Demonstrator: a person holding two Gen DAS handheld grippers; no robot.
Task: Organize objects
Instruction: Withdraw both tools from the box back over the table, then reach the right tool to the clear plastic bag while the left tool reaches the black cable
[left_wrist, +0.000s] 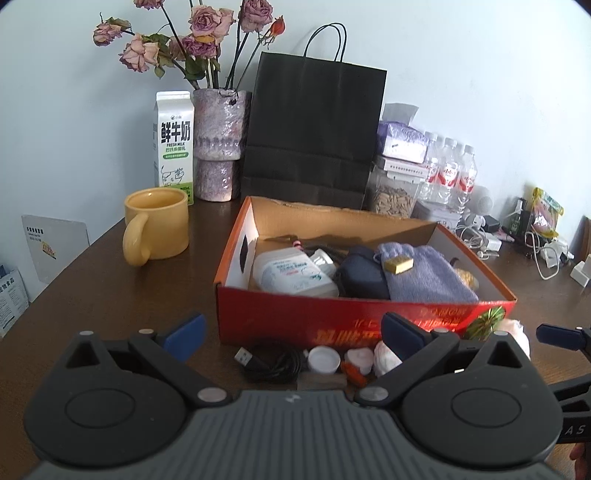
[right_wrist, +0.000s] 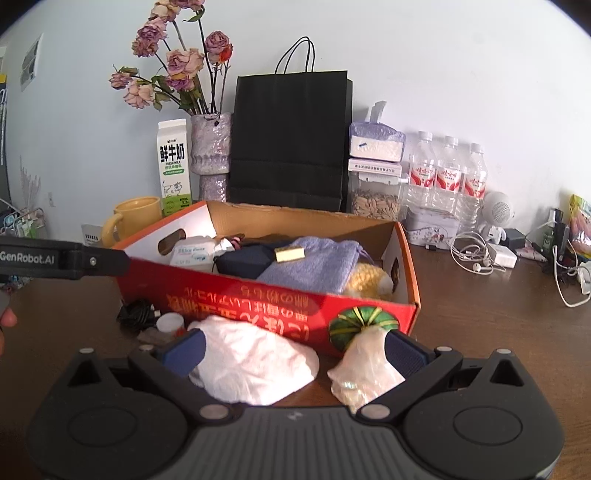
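Red cardboard faces you: the box sits mid-counter, already holding a white bottle, a dark pouch and a lavender drawstring bag. What remains loose lies along its near wall. Your right claw is spread wide and empty, with the crumpled white plastic bag directly between its pads, its long axis running left to right across the opening; a smaller clear wrapper touches the right pad. Your left claw is also wide and empty, hovering over the black USB cable and white cap. The right claw looks nearer to a grasp: close on the bag, then lift up and away over the box's near wall, which stands just beyond.
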